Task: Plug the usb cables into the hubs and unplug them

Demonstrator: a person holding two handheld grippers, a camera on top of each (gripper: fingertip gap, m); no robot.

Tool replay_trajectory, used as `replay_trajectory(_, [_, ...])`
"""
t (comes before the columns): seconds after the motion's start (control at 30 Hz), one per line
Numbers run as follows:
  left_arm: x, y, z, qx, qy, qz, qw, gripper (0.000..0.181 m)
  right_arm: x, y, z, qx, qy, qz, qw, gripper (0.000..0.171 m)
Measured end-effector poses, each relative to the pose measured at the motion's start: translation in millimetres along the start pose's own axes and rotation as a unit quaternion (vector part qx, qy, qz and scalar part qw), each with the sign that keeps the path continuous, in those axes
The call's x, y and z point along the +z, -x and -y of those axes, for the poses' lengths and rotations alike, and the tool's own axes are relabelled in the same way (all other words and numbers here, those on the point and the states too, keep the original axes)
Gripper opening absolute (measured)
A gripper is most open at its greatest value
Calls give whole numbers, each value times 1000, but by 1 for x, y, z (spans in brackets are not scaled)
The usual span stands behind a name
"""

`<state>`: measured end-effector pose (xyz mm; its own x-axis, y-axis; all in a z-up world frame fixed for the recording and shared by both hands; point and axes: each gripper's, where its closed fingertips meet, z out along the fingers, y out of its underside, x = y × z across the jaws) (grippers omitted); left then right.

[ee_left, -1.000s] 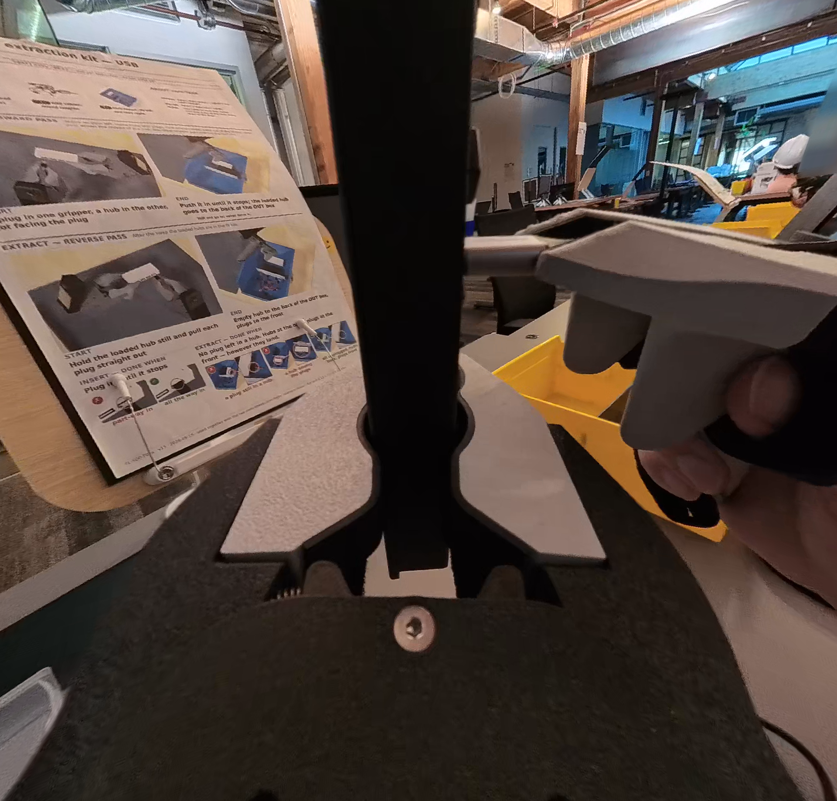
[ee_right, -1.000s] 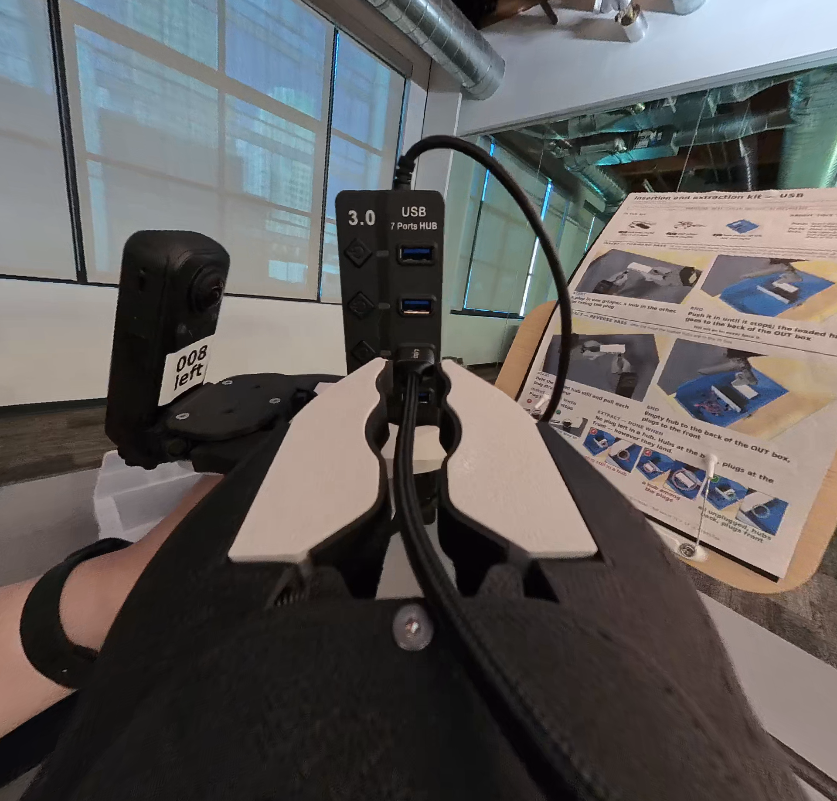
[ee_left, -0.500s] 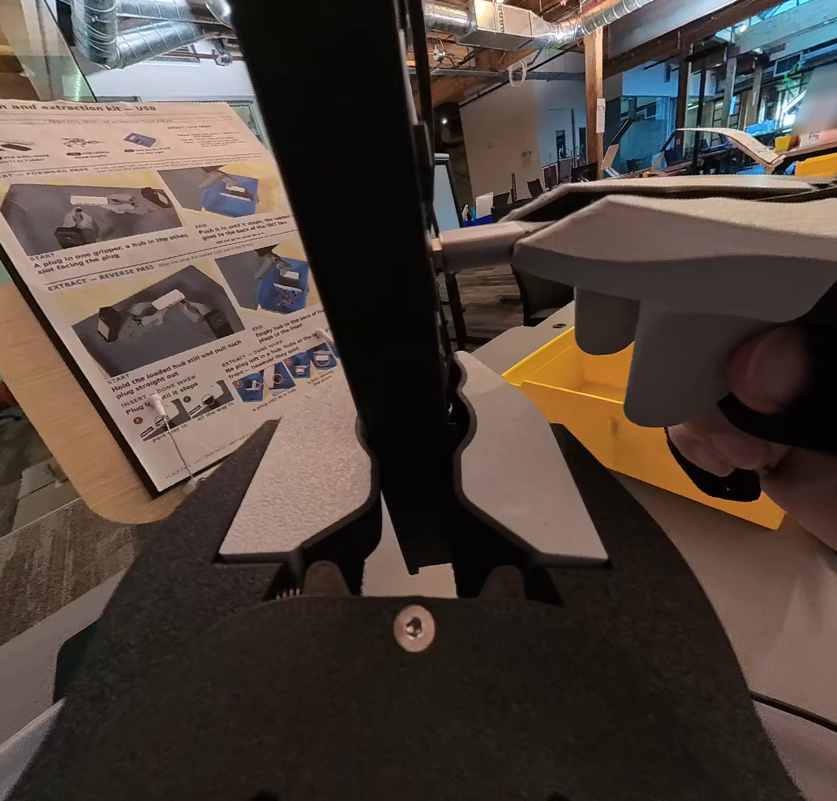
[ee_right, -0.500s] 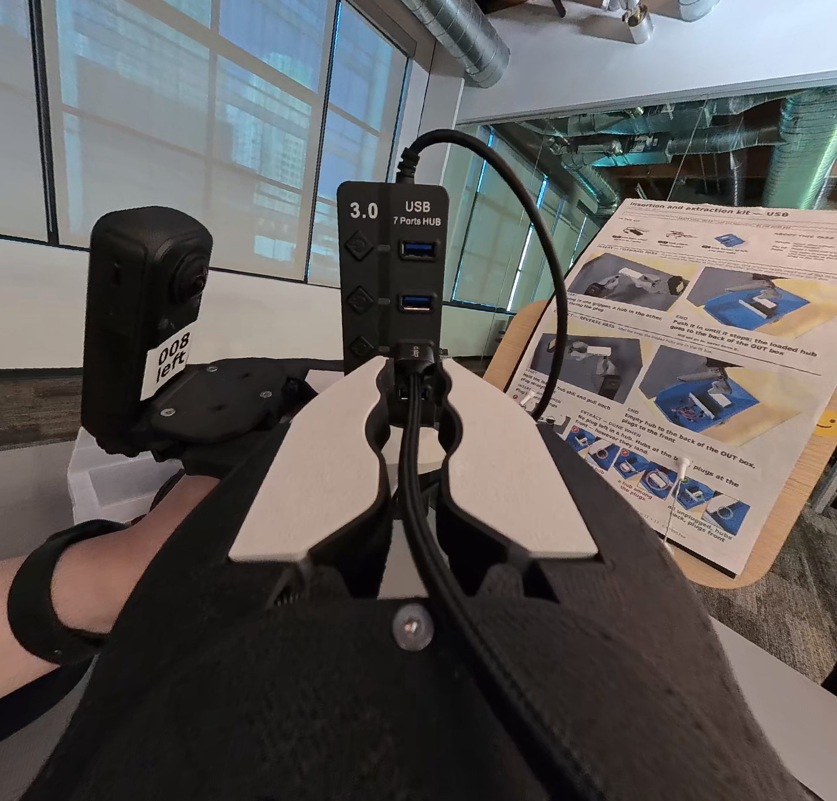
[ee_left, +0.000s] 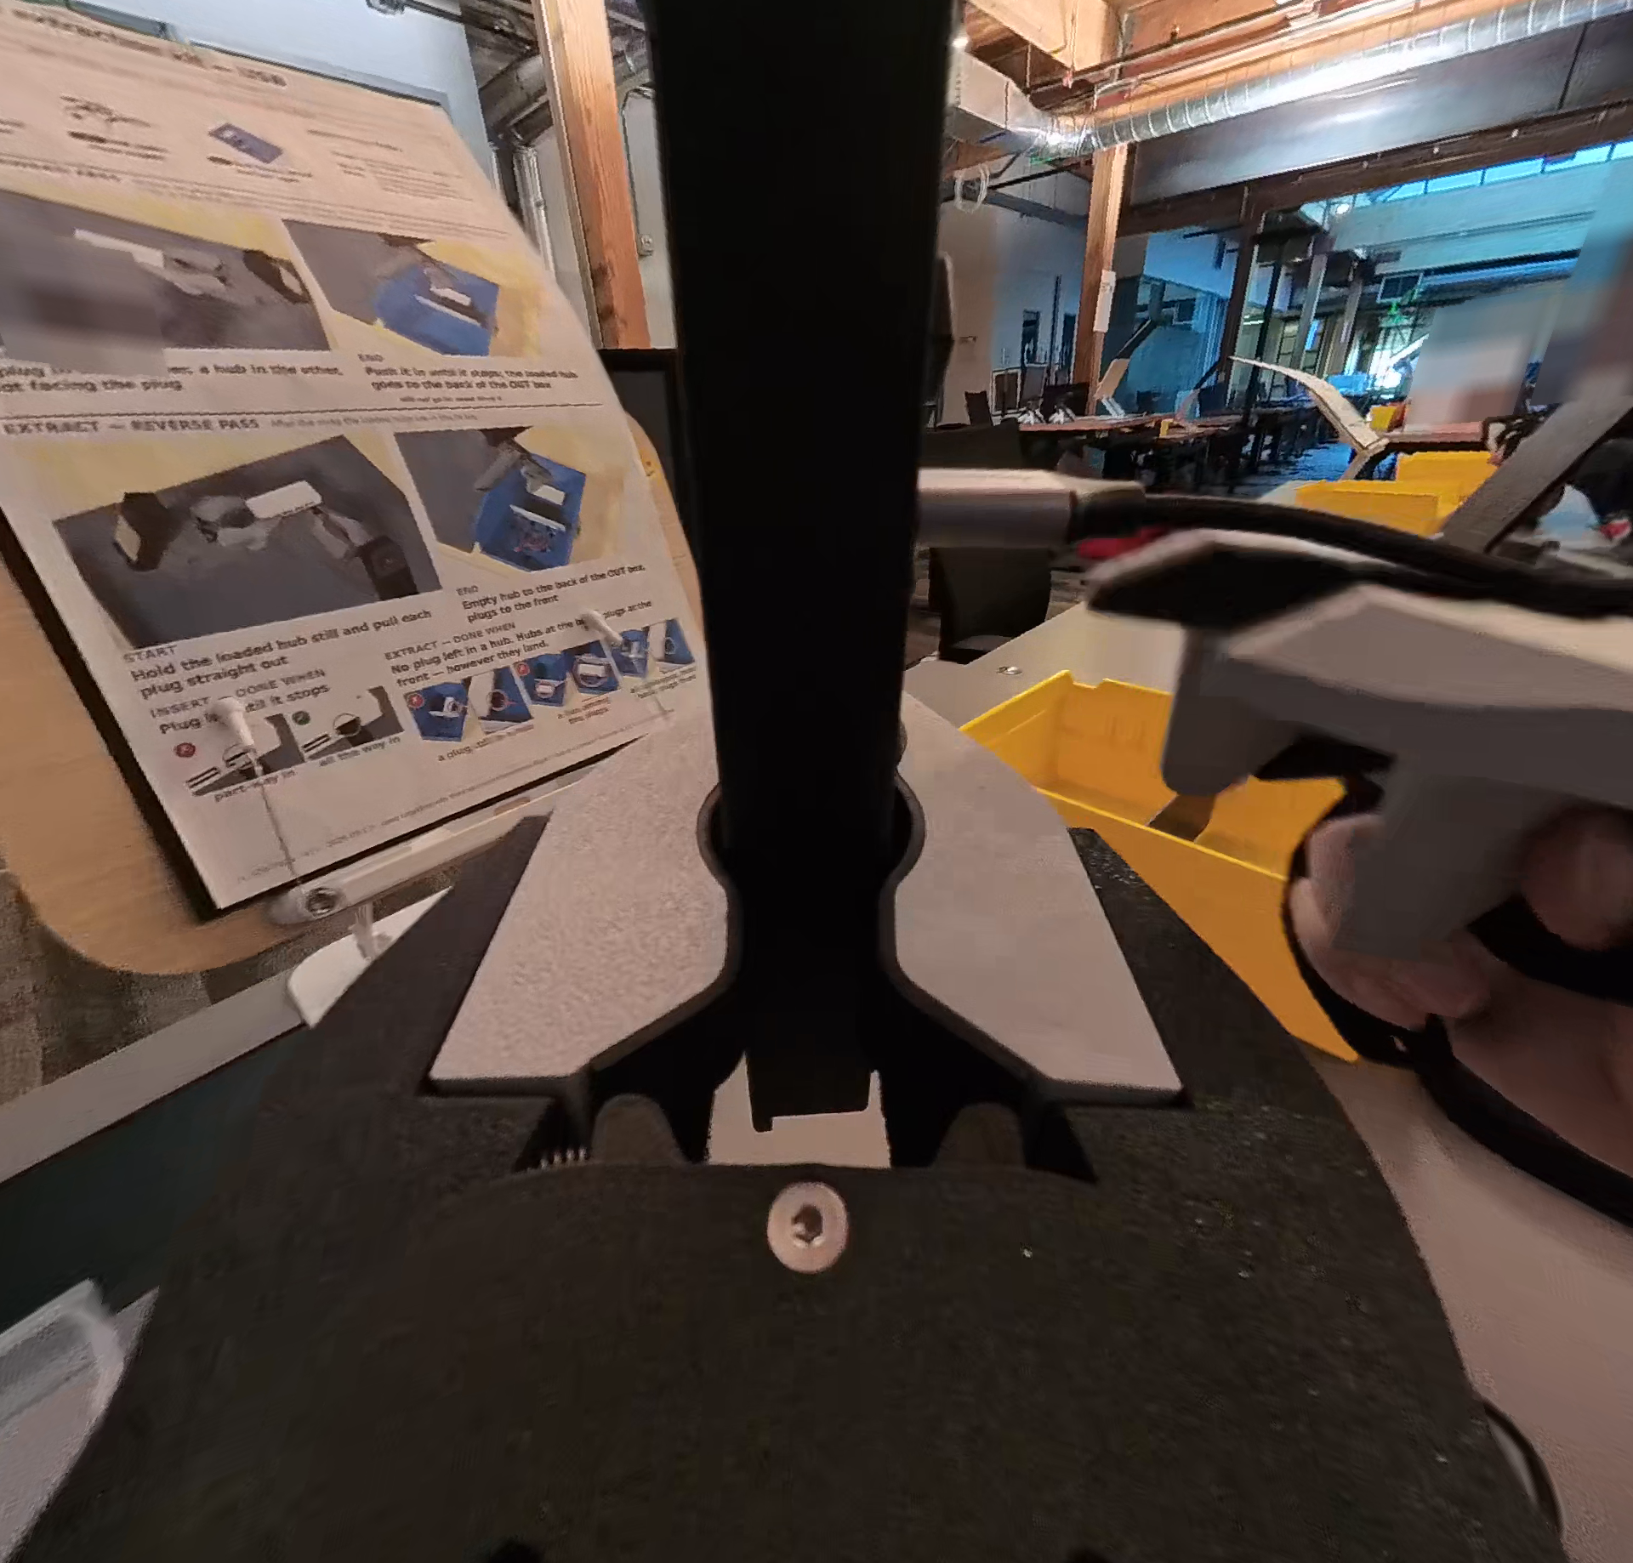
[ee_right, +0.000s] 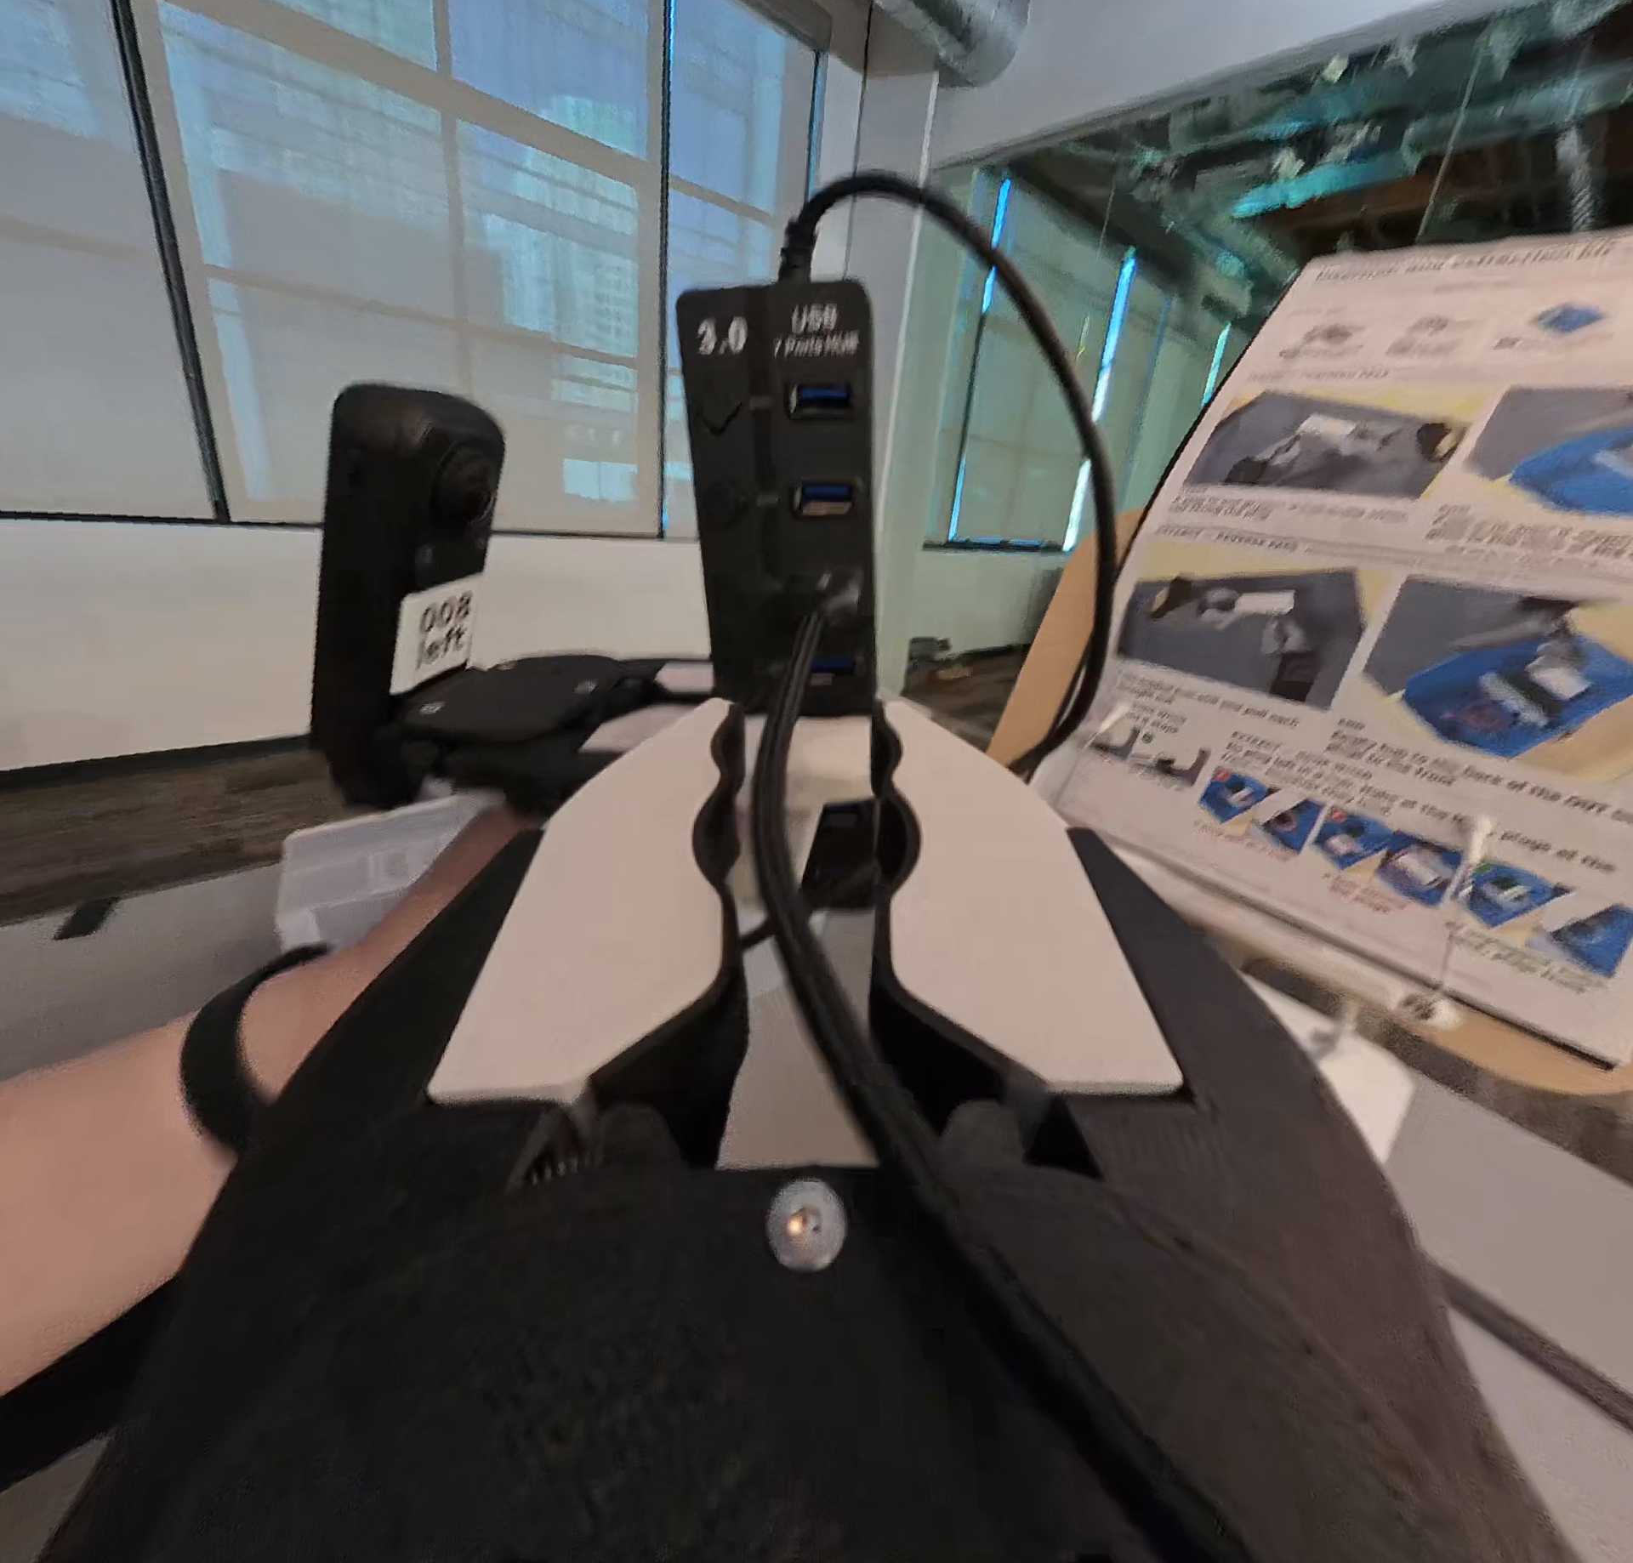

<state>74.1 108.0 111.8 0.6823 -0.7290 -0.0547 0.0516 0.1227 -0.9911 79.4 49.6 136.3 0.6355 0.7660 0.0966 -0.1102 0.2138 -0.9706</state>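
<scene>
My left gripper (ee_left: 808, 831) is shut on a black seven-port USB hub (ee_left: 795, 372) and holds it upright. The right wrist view shows the hub's port face (ee_right: 778, 478). A USB plug (ee_right: 835, 597) sits in the third port from the top. It also shows in the left wrist view (ee_left: 998, 504), sticking out to the right. Its black cable (ee_right: 795, 902) runs back between the fingers of my right gripper (ee_right: 804, 725), which is open and a little short of the hub. The hub's own cable (ee_right: 1060, 425) loops down on the right.
An instruction sheet on a wooden board (ee_left: 265, 504) stands behind the hub, also in the right wrist view (ee_right: 1414, 681). A yellow bin (ee_left: 1105, 752) sits on the white table under the right gripper. A clear plastic box (ee_right: 371, 867) lies under the left hand.
My right gripper has opened, let go of the plug and drawn back from the hub. The plug stays in the third port. The left gripper still holds the hub.
</scene>
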Motion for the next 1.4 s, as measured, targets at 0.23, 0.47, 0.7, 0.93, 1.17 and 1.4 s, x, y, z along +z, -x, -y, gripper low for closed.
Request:
replay_trajectory(0.23, [-10, 28, 1, -20, 14, 18, 1000, 28, -32, 75, -72, 85, 97, 107, 986, 27])
replay_trajectory(0.47, [-8, 20, -5, 21, 36, -17, 999, 28, -66, 128, -9, 27, 79, 181, 980, 24])
replay_trajectory(0.7, [-3, -21, -16, 57, 66, -130, 988, 26, -61, 58, 87, -124, 116, 138, 976, 25])
replay_trajectory(0.93, [-2, -59, -19, -1, 67, -236, 969, 26, -34, -34, 88, -129, 136, 154, 970, 56])
replay_trajectory(1.17, [-3, -81, -29, 8, 101, -280, 955, 25, -9, -32, 37, -16, 190, 308, 932, 58])
replay_trajectory(1.4, [-3, -87, -33, -14, 107, -303, 947, 25, -9, -8, 23, 2, 178, 353, 919, 28])
